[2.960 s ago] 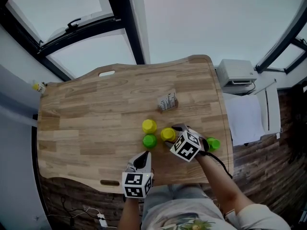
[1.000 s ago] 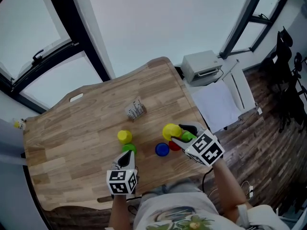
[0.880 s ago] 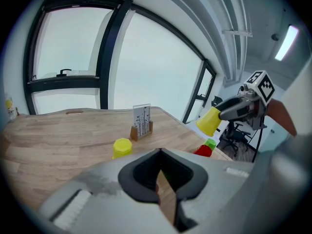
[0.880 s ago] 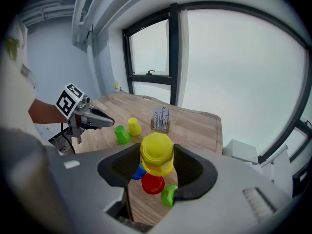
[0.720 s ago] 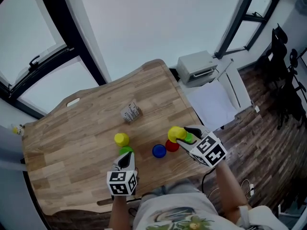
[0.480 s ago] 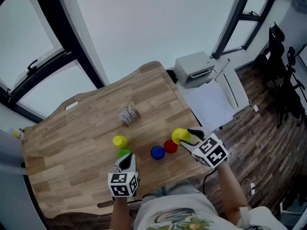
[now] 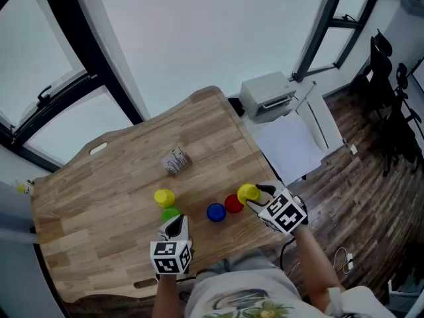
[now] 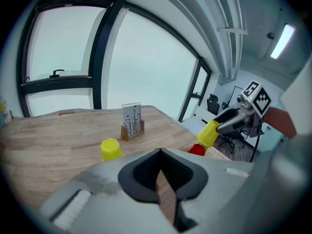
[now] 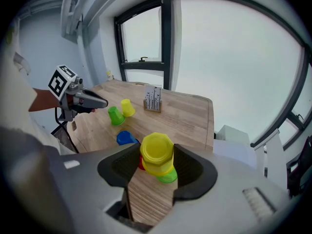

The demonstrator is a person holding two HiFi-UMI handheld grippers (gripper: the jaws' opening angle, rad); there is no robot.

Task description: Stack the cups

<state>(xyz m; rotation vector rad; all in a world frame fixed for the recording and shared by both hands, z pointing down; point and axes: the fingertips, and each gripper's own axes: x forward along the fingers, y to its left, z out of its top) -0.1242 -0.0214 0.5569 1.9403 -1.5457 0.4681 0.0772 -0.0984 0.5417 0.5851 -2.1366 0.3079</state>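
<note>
Trouble sits at the right claw point(image 7: 257, 193): clenched on a yellow cup point(image 9: 156, 152) with a green cup point(image 9: 168, 177) under it, it may clip the red cup point(image 7: 233, 204) just beside, toppling it. Left claw point(image 7: 176, 222) is closed, empty.

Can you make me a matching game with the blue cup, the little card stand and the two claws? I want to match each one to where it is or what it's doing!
Things:
1. blue cup
2. card stand
3. left claw
4. right claw

Places or states:
A. shut, holding nothing
B. closed on a yellow cup
C. between a green cup and the red cup
D. standing alone, beyond all the cups

Right pairs: 1-C, 2-D, 3-A, 4-B.
</note>
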